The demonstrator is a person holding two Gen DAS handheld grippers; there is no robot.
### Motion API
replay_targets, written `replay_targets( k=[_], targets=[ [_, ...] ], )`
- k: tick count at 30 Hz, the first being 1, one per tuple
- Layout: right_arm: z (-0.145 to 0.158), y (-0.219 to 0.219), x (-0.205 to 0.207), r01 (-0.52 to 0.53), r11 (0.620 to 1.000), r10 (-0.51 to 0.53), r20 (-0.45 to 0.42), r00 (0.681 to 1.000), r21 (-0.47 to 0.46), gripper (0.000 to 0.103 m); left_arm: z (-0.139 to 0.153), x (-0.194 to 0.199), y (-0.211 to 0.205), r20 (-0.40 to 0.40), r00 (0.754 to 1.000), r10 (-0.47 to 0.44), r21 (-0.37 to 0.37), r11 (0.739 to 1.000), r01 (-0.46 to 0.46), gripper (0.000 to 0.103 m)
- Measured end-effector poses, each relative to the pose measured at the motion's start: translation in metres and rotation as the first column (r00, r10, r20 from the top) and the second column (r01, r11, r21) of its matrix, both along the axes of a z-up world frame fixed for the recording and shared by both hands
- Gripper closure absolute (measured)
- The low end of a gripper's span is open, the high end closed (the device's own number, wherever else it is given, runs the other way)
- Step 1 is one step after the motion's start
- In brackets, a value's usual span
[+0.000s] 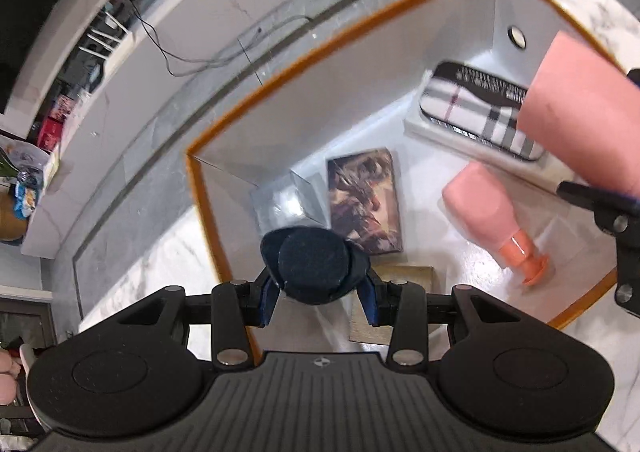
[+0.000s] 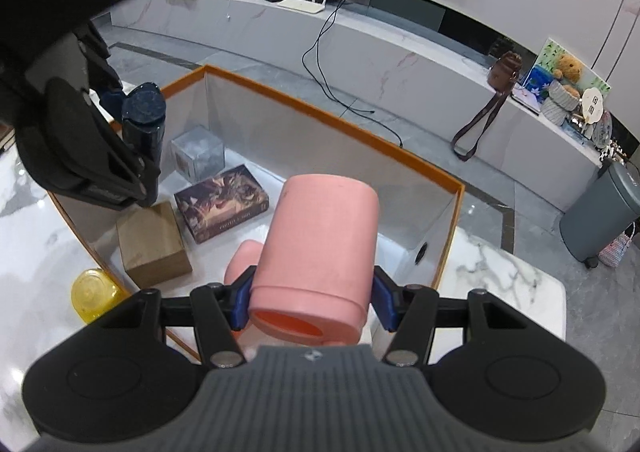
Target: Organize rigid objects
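An open white box with an orange rim (image 1: 280,79) (image 2: 320,107) stands on a marble table. My left gripper (image 1: 318,292) is shut on a dark blue bottle (image 1: 312,264), held over the box's near-left part; the bottle also shows in the right wrist view (image 2: 144,119). My right gripper (image 2: 312,304) is shut on a pink bottle (image 2: 320,248), held above the box; it shows at the right of the left wrist view (image 1: 580,111). A second pink bottle (image 1: 488,211) lies inside the box.
In the box lie a plaid-patterned case (image 1: 480,111), a dark illustrated box (image 1: 364,195) (image 2: 222,207), a clear cube (image 1: 280,199) (image 2: 198,157) and a brown cardboard box (image 2: 152,244). A yellow lid (image 2: 94,294) lies on the table outside the box.
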State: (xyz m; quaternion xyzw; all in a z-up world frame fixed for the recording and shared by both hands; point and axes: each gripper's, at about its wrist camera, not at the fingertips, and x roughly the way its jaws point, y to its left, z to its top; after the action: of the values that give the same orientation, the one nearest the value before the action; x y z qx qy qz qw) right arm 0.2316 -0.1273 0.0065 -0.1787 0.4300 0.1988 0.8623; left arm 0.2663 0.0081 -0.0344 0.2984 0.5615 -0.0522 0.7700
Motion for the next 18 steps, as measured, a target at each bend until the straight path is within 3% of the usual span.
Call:
replay_targets(
  k=[7, 12, 18],
  targets=[
    [-0.009, -0.004, 0.004, -0.008, 1.000, 0.007, -0.029, 1.000, -0.012, 0.045, -0.005, 0.006, -0.006, -0.093, 0.996, 0.011, -0.023, 1.000, -0.013, 0.056],
    [-0.016, 0.000, 0.009, -0.024, 0.999, 0.022, -0.074, 0.997, -0.024, 0.045, -0.013, 0.007, -0.024, -0.187, 0.980, -0.068, 0.066, 0.995, 0.081, 0.057],
    [-0.023, 0.002, 0.014, -0.007, 1.000, 0.006, -0.123, 0.992, -0.014, 0.045, -0.023, 0.014, -0.044, -0.178, 0.979, -0.103, 0.049, 0.992, 0.113, 0.057]
  ],
)
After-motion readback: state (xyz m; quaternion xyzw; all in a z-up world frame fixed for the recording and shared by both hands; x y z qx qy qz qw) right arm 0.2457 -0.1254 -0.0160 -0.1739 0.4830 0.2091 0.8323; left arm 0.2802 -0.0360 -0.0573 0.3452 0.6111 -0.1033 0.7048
